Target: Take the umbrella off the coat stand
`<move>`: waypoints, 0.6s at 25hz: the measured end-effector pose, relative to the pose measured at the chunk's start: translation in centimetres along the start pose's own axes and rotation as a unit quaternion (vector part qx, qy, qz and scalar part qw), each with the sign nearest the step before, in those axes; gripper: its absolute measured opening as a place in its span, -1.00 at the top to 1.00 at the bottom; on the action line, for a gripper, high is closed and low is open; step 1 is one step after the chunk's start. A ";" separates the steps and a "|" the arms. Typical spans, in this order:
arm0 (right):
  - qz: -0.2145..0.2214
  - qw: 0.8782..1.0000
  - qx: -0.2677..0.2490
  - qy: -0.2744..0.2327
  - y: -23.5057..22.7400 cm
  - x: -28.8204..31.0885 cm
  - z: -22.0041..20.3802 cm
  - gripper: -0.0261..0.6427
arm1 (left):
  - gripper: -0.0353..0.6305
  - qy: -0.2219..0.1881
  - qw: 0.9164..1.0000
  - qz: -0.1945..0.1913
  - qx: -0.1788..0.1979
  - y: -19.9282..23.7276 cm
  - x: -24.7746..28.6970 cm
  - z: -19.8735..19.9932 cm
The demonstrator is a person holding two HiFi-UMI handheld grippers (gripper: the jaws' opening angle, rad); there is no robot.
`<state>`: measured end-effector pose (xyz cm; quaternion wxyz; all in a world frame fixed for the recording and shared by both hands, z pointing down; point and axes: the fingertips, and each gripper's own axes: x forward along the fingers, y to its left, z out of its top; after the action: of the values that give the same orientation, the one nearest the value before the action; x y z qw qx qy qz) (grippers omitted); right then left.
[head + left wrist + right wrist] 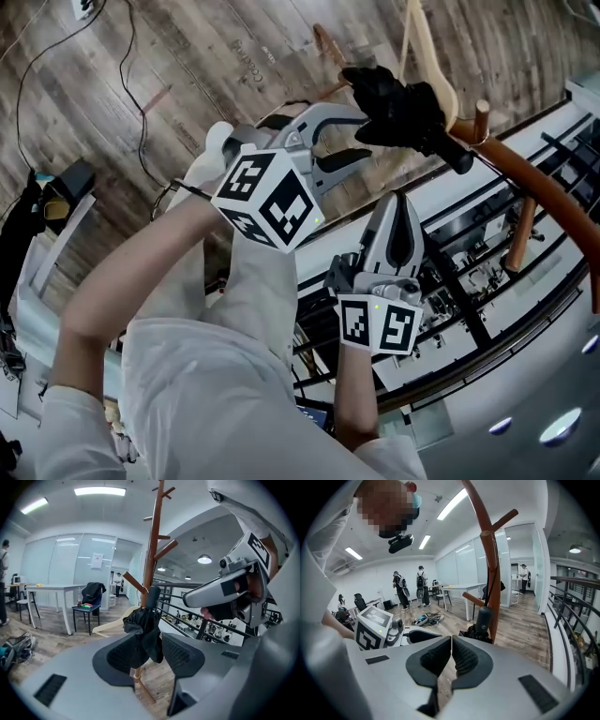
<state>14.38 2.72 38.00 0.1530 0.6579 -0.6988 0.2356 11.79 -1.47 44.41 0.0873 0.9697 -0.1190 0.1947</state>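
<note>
No brand or label readable anywhere. The marker cube (267, 199) on the left hand-held gripper (364, 134) shows only black-and-white squares, no letters. Same for the second cube (380, 323), on the right hand-held gripper (398, 199). There's a paper sheet (97, 560) on the glass wall far ahead of the left hand-held gripper (146, 644), too small to read. Faint print on the wood floor (248, 61) in the head view, can't make it out.

Now the umbrella (143, 625): black, folded, hanging by a peg of the brown wooden coat stand (152, 550). In the left gripper view the jaws stand spread, w/ the umbrella's bundled cloth right in the gap. It overlaps the left pad; can't tell whether either pad touches it. Its dark cylinder end rises above the jaws, up against the stand's pole. In the head view the umbrella (398, 108) sits just ahead of the left tips, and the coat stand (534, 183) runs off beyond it.

The right hand-held gripper (451, 641) has its jaws pressed together, nothing btw them. The umbrella (480, 620) is just past its tips, a bit to the right, against the coat stand (490, 564). In the head view this gripper sits beside the left one, short of the umbrella and apart from it.
</note>
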 end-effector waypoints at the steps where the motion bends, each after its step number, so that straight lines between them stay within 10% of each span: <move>1: 0.001 1.000 -0.001 0.002 -0.2 0.3 -0.3 0.82 | 0.38 0.002 1.000 -0.005 0.003 0.2 0.4 -0.4; 15: 0.012 1.000 -0.002 0.021 -2.9 2.8 -2.8 0.82 | -0.04 0.028 0.997 -0.030 0.070 2.3 6.3 -2.6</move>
<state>16.74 1.78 42.18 0.1659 0.6438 -0.7039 0.2501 15.93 -4.32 49.52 0.0287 0.9706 -0.0736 0.2272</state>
